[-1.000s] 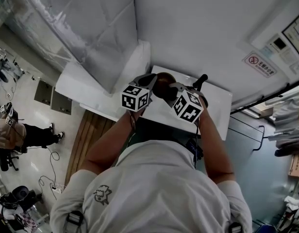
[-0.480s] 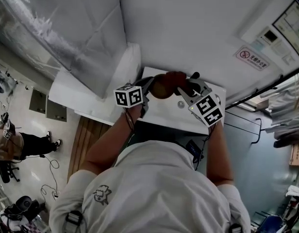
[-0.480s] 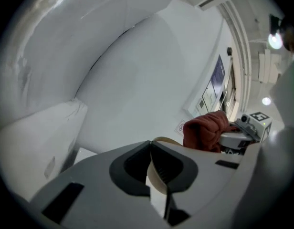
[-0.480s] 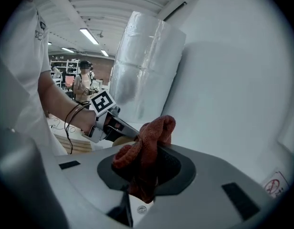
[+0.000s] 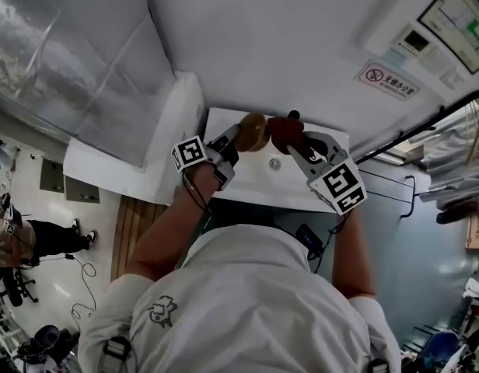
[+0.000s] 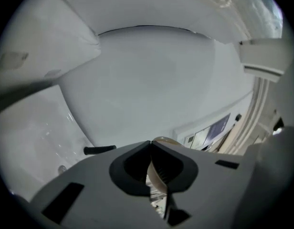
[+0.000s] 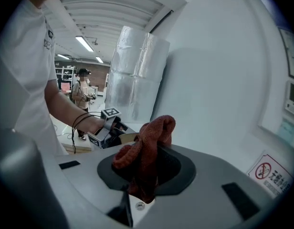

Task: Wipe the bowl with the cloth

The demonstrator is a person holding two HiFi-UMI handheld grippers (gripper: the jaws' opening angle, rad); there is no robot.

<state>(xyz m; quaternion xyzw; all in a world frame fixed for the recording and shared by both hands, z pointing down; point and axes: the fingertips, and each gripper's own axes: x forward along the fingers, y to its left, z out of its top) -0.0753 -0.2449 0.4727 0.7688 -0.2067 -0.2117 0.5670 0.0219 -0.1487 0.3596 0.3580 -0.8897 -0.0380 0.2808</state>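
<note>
R claw + cloth — now off bowl.

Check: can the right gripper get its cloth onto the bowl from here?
Probably yes. The cloth in the right gripper sits beside the bowl, held by its rim in the left gripper; nothing shows between them.

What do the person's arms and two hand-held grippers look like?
The left hand-held gripper and the right hand-held gripper each have a grey body and a white cube with black square markers. The person wears a white short-sleeved T-shirt; thin black bands circle the left wrist.
</note>
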